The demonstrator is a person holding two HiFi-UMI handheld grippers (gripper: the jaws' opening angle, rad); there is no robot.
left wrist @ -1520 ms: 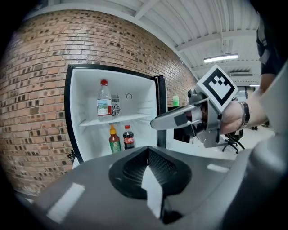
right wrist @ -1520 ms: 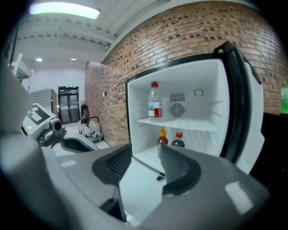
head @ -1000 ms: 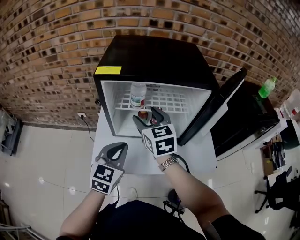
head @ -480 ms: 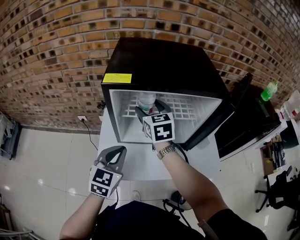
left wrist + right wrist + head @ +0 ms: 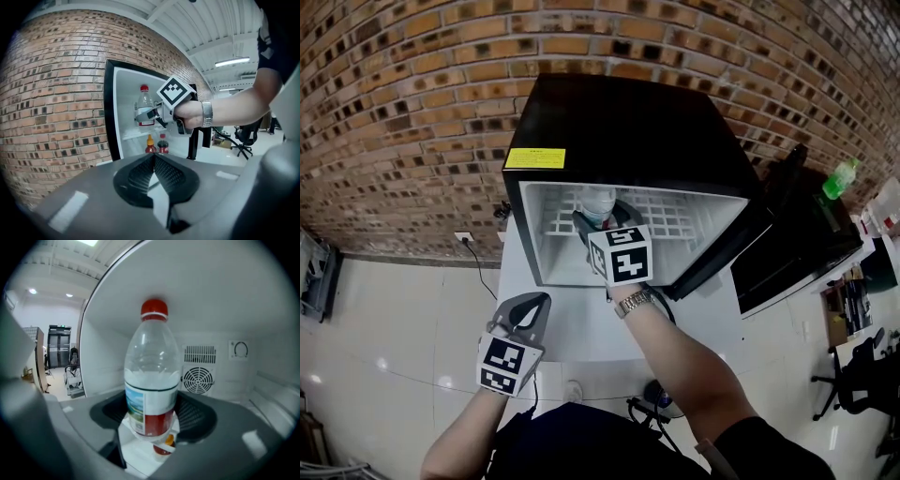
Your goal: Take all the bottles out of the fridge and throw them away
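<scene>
A clear bottle [image 5: 152, 380] with a red cap and a red-and-white label stands upright on the wire shelf of the open black fridge [image 5: 619, 122]. My right gripper [image 5: 602, 214] reaches into the fridge, open, with one jaw on each side of the bottle's lower half. From the left gripper view the bottle [image 5: 145, 105] shows behind that gripper [image 5: 145, 114]. Two smaller bottles stand on the fridge floor: a yellow-capped red one [image 5: 150, 145] and a dark one with a red cap [image 5: 162, 144]. My left gripper [image 5: 544, 300] hangs shut and empty outside, low left of the fridge.
The fridge sits on a white table [image 5: 572, 328] against a brick wall [image 5: 412, 112]. Its door [image 5: 750, 225] swings open to the right. A green bottle [image 5: 836, 178] stands on a dark surface farther right, with an office chair [image 5: 862, 375] on the tiled floor.
Over the last second my right gripper rose from the fridge's lower part and went in around the shelf bottle; in the last half second it hardly moved. The left gripper stayed put.
</scene>
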